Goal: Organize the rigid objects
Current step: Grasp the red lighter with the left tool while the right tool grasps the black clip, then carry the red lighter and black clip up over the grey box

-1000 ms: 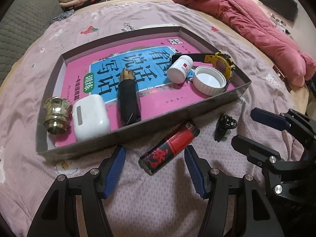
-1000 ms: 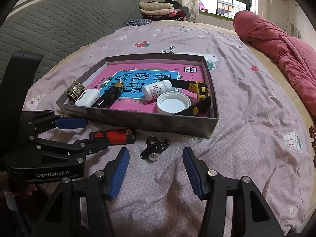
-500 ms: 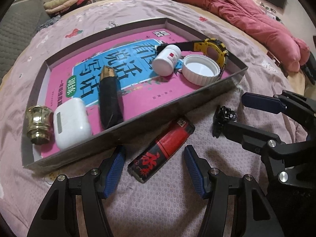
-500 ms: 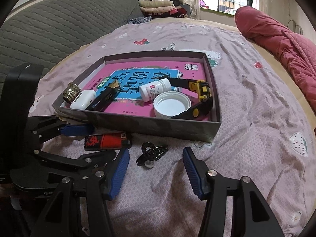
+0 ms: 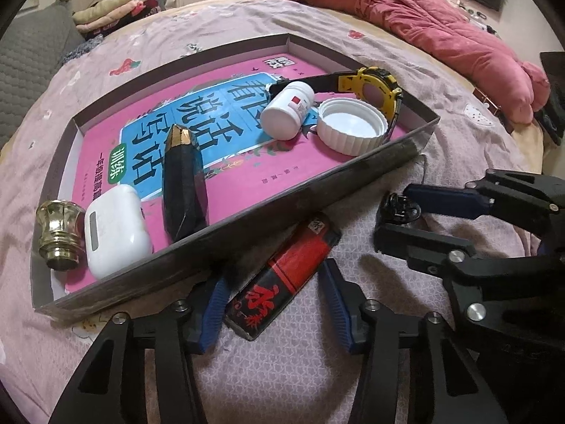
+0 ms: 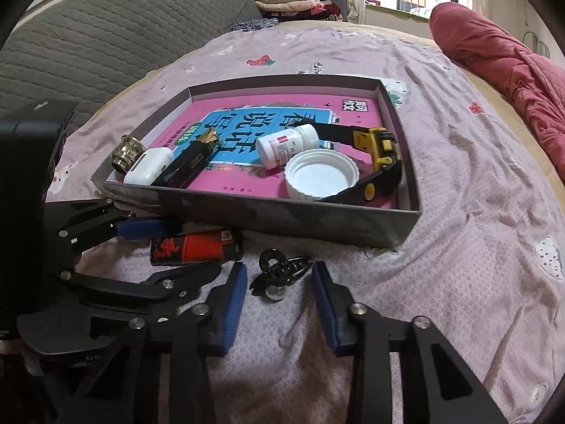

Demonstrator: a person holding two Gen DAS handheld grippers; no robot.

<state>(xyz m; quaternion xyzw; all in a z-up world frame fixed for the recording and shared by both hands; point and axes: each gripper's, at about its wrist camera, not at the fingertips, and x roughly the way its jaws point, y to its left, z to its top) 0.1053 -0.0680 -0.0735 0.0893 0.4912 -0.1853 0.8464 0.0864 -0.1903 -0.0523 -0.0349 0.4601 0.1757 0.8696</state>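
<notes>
A red and black lighter (image 5: 282, 275) lies slantwise on the pink bedsheet just in front of the grey box (image 5: 317, 194). My left gripper (image 5: 273, 300) straddles it, jaws closing, and a thin gap still shows at the pads. A small black hair clip (image 6: 279, 275) lies to the lighter's right. My right gripper (image 6: 279, 284) stands around the clip with its jaws closing, and its blue pads (image 6: 233, 296) are still clear of the clip. Each gripper also shows in the other's view, the right gripper (image 5: 399, 219) by the clip and the left gripper (image 6: 166, 251) around the lighter (image 6: 196, 247).
The box holds a pink book, a brass knob (image 5: 58, 236), a white earbud case (image 5: 116, 229), a black and gold stick (image 5: 183, 183), a white pill bottle (image 5: 287, 109), a white cap (image 5: 351, 125) and a yellow watch (image 5: 370, 84). A red quilt (image 5: 423, 17) lies at the far right.
Both pairs of jaws have narrowed, the left around the lighter and the right around the hair clip. The left gripper has edged closer to the box wall.
</notes>
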